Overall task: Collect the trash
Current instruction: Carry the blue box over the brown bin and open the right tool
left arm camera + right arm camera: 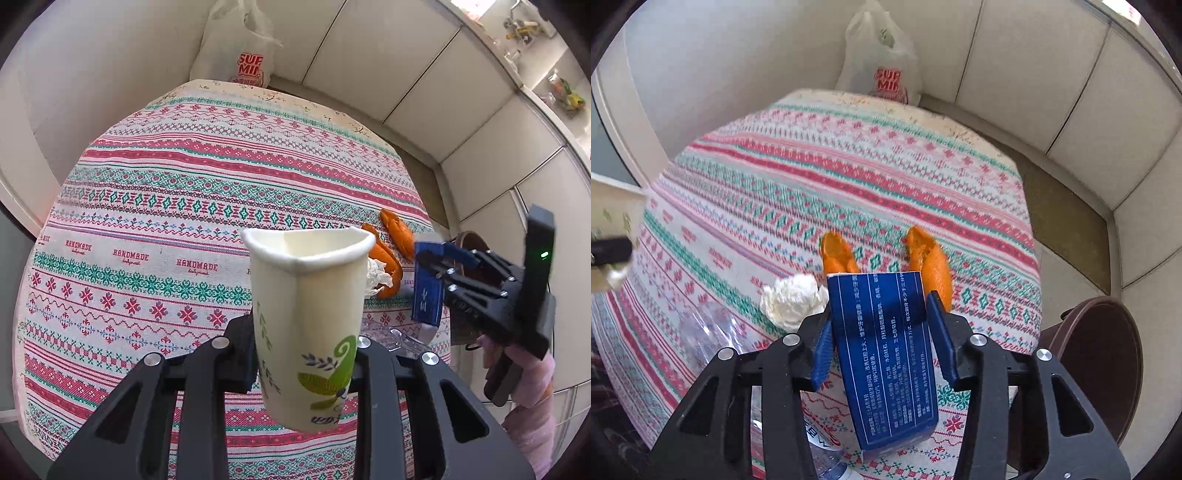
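The left hand-held gripper is clenched on one paper cup, cream with green leaf print, its rim squashed to a half-moon, held upright above the near part of the worktop. The right hand-held gripper grasps one blue box with white print, tilted, over the near right. On the patterned cloth lie two orange peels, one crumpled white tissue and one clear plastic bottle. One white plastic bag stands at the far edge.

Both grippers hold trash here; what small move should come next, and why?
Probably swing the right gripper, shut on the blue box, rightward over the brown bin beside the table: the box is already lifted, and the bin's open mouth is nearest.
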